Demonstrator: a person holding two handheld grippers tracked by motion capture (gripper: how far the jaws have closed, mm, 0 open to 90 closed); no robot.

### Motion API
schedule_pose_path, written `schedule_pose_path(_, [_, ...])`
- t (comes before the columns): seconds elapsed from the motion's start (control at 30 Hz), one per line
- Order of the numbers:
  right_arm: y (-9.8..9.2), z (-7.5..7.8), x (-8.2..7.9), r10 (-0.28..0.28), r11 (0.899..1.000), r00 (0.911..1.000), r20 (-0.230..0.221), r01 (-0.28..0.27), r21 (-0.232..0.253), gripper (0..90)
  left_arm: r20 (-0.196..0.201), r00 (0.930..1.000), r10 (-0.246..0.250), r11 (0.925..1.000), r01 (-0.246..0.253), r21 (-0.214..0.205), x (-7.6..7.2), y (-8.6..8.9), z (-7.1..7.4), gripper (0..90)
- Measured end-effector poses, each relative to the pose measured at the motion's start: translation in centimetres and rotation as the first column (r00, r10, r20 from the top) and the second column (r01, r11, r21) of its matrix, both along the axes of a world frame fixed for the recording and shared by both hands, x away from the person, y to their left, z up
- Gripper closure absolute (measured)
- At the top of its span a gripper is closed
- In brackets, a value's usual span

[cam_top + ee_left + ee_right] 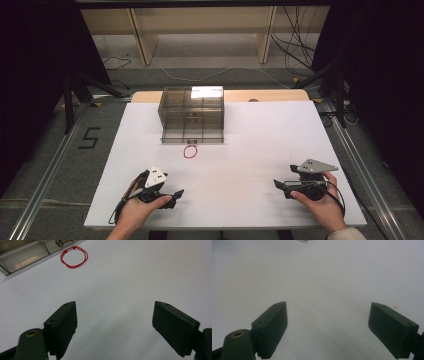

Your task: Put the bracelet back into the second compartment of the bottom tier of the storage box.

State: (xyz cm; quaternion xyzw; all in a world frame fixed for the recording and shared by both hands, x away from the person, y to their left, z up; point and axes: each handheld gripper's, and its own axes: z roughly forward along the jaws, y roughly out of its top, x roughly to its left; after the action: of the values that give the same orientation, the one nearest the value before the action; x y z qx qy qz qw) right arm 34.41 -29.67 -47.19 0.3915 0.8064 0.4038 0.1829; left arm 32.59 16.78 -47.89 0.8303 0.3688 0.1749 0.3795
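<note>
High view: a person holds the left gripper (176, 193) low over the near left part of the white surface (250, 150), and the right gripper (276, 184) low over the near right part, the two well apart and pointing inward toward each other; a red string loop (190, 151) lies flat on the surface toward the far side, just in front of a clear plastic drawer box (192, 115) and apart from it; both grippers are well apart from the loop. Left gripper view: the jaws stand wide with nothing between them, bare surface below; the red string loop (74, 257) lies far ahead toward the upper left, close to the edge of the drawer box (25, 255). Right gripper view: the jaws stand wide and hold nothing, with plain white surface (324, 277) ahead.
</note>
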Motion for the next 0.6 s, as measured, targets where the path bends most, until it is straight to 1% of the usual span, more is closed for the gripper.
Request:
schedule_pose_path(0.07, [-0.1, 0.0, 0.0, 0.001, 1.000, 1.0000, 0.001, -0.001, -0.003, 16.6, -0.006, 1.0000, 0.003, 1.0000, -0.003, -0.003, 0.1, 0.0, -0.1, 21.2])
schedule_pose_path(0.2, [0.0, 0.1, 0.0, -0.004, 1.000, 1.0000, 0.002, 0.004, -0.003, 16.6, -0.004, 1.0000, 0.008, 1.0000, -0.008, -0.003, 0.2, -0.1, -0.1, 22.5])
schedule_pose_path(0.27, [0.0, 0.1, 0.0, -0.004, 1.000, 1.0000, 0.005, 0.004, -0.003, 16.6, 0.001, 1.0000, 0.002, 1.0000, -0.002, 0.003, 0.2, -0.1, -0.1, 22.5])
schedule_pose_path(0.33, [0.0, 0.1, -0.1, -0.002, 1.000, 1.0000, 0.005, 0.002, -0.002, 16.6, 0.002, 1.0000, -0.004, 1.0000, 0.004, -0.003, 0.4, -0.3, 0.1, 22.8])
schedule_pose_path(0.43, [0.1, 0.0, 0.0, 0.000, 1.000, 1.0000, 0.005, 0.000, -0.005, 16.6, 0.014, 0.9998, 0.012, 0.9999, -0.012, -0.004, 1.3, -0.4, 0.4, 24.0])
schedule_pose_path(0.5, [0.2, 0.0, 0.0, 0.000, 1.000, 1.0000, 0.005, 0.000, -0.005, 16.6, 0.009, 0.9996, 0.026, 0.9995, -0.026, -0.019, 2.1, -0.5, 0.5, 26.8])
schedule_pose_path(0.53, [0.2, 0.1, -0.1, -0.001, 1.000, 1.0000, 0.002, 0.001, -0.010, 16.6, 0.008, 0.9993, 0.035, 0.9993, -0.035, -0.008, 2.8, -0.5, 0.5, 32.3])
schedule_pose_path(0.57, [0.2, 0.1, -0.1, -0.001, 1.000, 1.0000, 0.002, 0.001, -0.010, 16.6, 0.007, 0.9991, 0.041, 0.9991, -0.041, -0.007, 3.2, -0.5, 0.5, 32.6])
schedule_pose_path(0.6, [0.2, 0.1, -0.1, 0.001, 1.000, 1.0000, 0.003, -0.001, -0.011, 16.6, 0.007, 0.9991, 0.041, 0.9991, -0.041, -0.007, 3.2, -0.5, 0.5, 32.9])
